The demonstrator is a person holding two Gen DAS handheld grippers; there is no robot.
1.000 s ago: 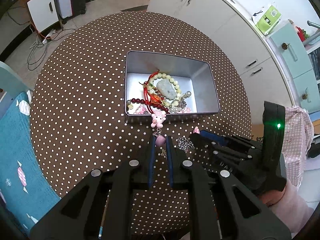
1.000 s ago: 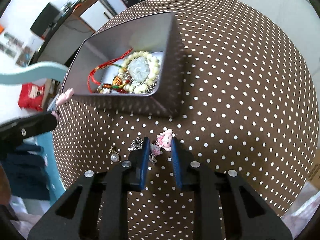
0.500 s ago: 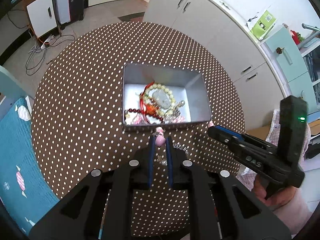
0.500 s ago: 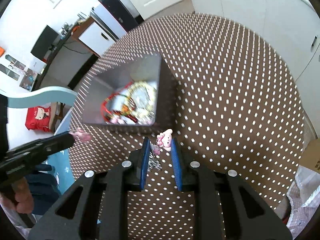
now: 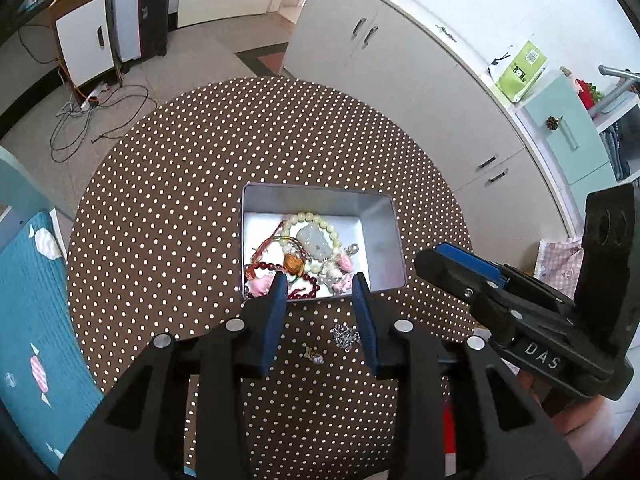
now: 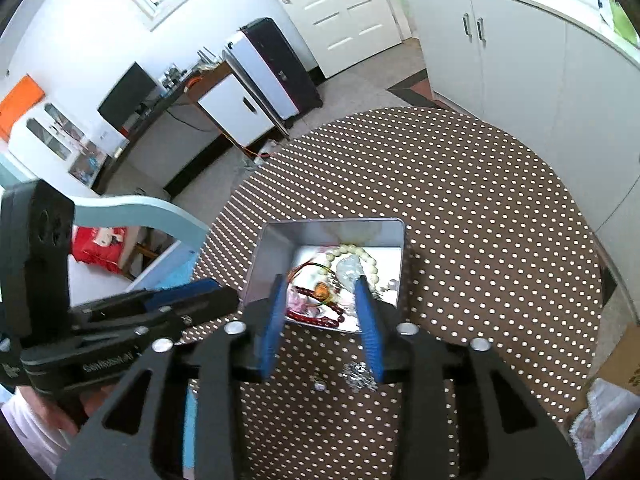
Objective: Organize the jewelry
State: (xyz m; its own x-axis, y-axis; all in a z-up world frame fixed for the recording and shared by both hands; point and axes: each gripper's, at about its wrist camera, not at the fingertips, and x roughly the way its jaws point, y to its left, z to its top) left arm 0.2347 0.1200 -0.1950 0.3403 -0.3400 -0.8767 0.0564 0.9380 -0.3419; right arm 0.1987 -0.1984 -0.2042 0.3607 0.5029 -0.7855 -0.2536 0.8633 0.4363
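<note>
Left gripper (image 5: 320,284): jaws opening, nothing between them. Tin (image 5: 394,220) with beaded jewelry (image 5: 310,240) just beyond jaw tips. Silver chain (image 5: 345,335), small earring (image 5: 314,355) on table (image 5: 160,200) under jaws. Right gripper (image 6: 322,288): jaws opening, empty, above tin.

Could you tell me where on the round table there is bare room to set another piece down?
The brown polka-dot tablecloth is bare left of and beyond the silver rectangular tin. The tin's near half is crowded with beads, and two small loose pieces lie just in front of it.
</note>
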